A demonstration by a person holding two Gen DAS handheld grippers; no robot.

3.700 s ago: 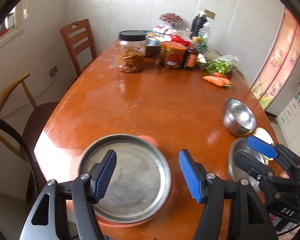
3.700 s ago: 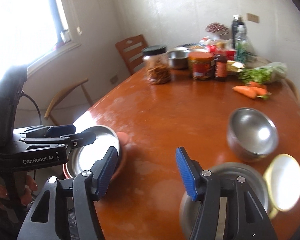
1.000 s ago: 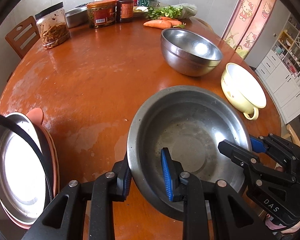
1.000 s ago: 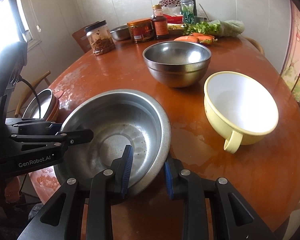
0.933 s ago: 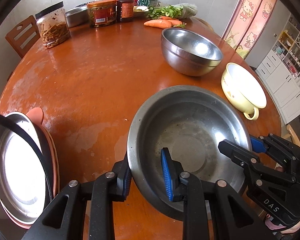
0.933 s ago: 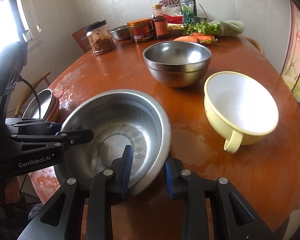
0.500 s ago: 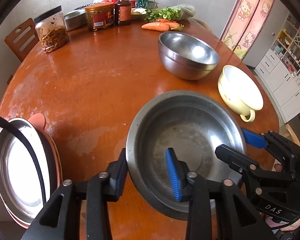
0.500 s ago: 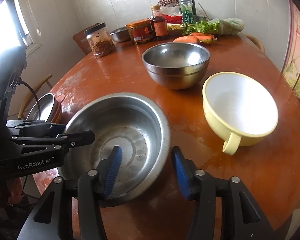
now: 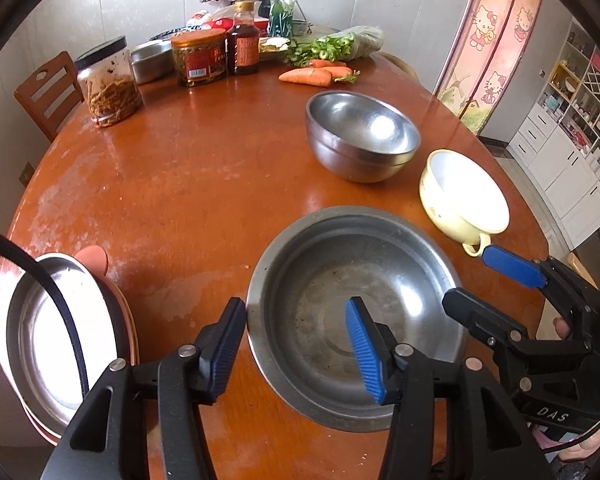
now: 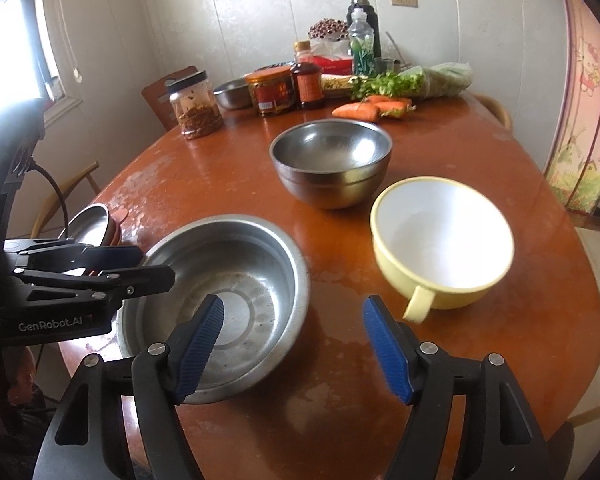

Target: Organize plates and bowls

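Wide steel basin [image 9: 340, 280] sits on the desk [image 9: 188, 168], lower centre of both views. Left hand-held gripper [image 9: 296, 344] jaws have just been opening, straddling the basin's near rim, pads clear of it. Right hand-held gripper [image 10: 296, 344] likewise just opening, wide, one pad over the basin, not touching. Steel bowl [image 10: 332, 160] and yellow bowl [image 10: 440, 240] behind, plate stack [image 9: 60, 340] lower left.

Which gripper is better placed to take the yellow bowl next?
Right, I think: the right gripper is open beside the yellow bowl; the left gripper straddles the wide steel basin.
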